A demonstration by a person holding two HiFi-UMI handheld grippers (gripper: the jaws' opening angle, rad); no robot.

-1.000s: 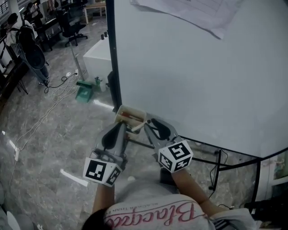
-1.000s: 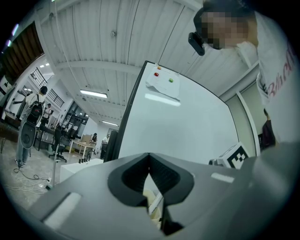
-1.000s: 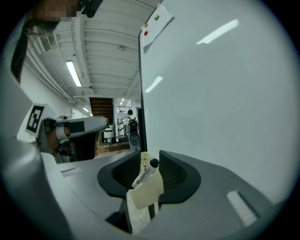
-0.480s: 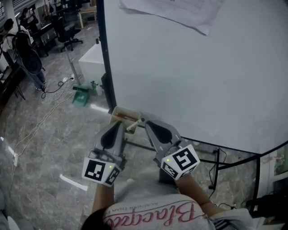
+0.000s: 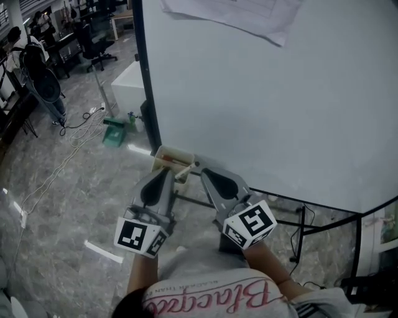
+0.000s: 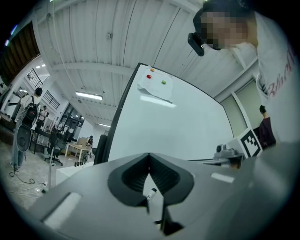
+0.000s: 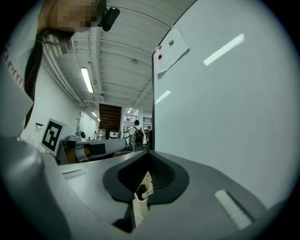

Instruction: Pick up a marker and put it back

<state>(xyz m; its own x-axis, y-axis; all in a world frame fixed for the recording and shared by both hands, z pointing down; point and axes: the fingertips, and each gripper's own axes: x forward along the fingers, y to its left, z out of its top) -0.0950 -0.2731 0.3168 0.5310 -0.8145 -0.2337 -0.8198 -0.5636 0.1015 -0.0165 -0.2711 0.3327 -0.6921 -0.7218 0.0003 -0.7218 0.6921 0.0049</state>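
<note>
Pickup looks like the step in hand. At the lower left corner of the whiteboard, the right hand-held gripper sits level at the mouth of a small beige tray. Its jaws are pressed together, tips meeting. A white marker juts out of the tray just beside those tips. In the right gripper view a white barrel with a printed label shows through the opening under the tips, but I cannot tell whether it is pinched or merely lies behind. The left hand-held gripper hovers close alongside, tilted slightly up, with its jaws also closed on nothing.

If the marker is not caught, the next move calls for spreading the right jaws and seating them squarely around the barrel. If it is caught, it needs lifting clear of the tray wall without scraping the board, then lowering back along the tray.

The board is blank except for a sheet of paper held near its top by 2 magnets. Below lies a grey marbled floor with loose cables. A green object and a white block stand near the board's edge, and people and office chairs are well apart at the far left.
</note>
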